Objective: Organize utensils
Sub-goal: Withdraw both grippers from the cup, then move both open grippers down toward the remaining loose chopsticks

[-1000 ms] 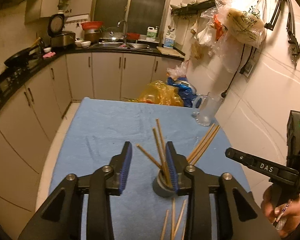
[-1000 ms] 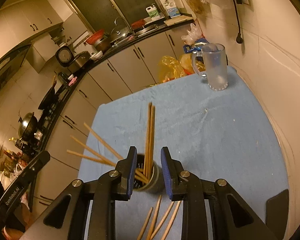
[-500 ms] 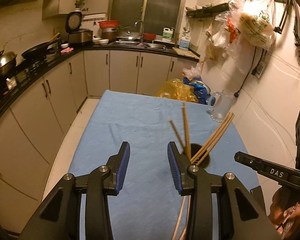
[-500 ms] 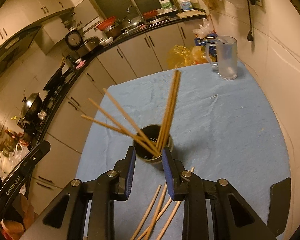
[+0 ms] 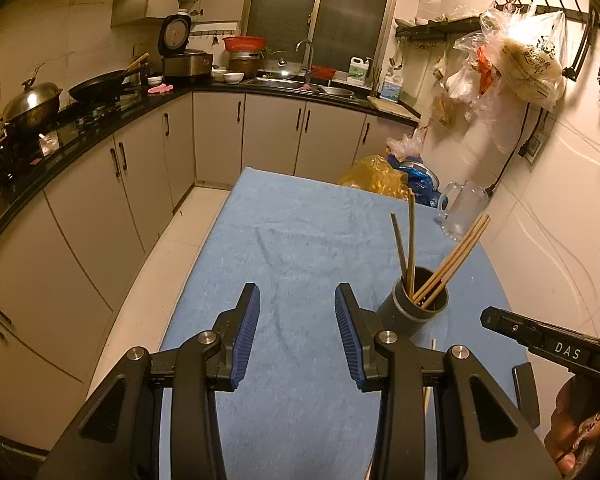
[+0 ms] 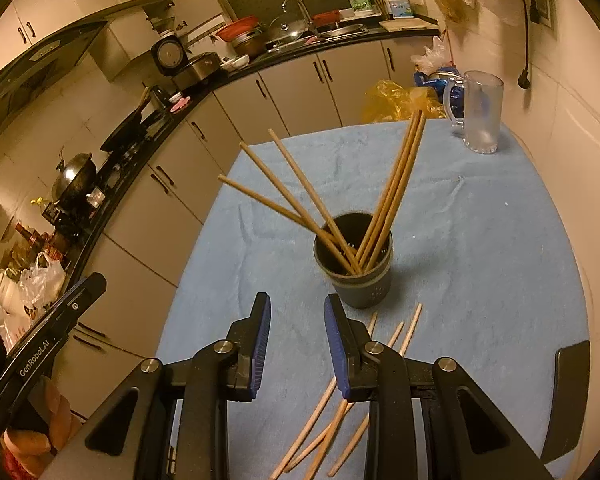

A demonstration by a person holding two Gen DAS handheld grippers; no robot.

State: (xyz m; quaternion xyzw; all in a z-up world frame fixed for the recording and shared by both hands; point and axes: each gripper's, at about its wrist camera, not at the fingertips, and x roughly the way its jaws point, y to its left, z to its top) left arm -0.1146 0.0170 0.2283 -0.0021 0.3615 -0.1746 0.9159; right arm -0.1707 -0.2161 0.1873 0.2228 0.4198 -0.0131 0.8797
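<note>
A dark grey utensil cup (image 6: 354, 270) stands on the blue cloth-covered table (image 6: 480, 240) with several wooden chopsticks (image 6: 396, 184) leaning out of it. It also shows in the left wrist view (image 5: 418, 306), to the right of my left gripper. Loose chopsticks (image 6: 332, 408) lie on the cloth in front of the cup, partly under my right gripper. My right gripper (image 6: 297, 344) is open and empty, just short of the cup and a little left of it. My left gripper (image 5: 297, 336) is open and empty over the cloth.
A glass mug (image 6: 478, 114) stands at the table's far right corner by the wall. Plastic bags (image 5: 376, 178) sit beyond the far edge. Kitchen cabinets and a counter with pans (image 5: 96, 88) run along the left. The wall is close on the right.
Both grippers have drawn back and up from the cup, both open and empty throughout. The left one has also shifted left, so the cup now sits to its right.
</note>
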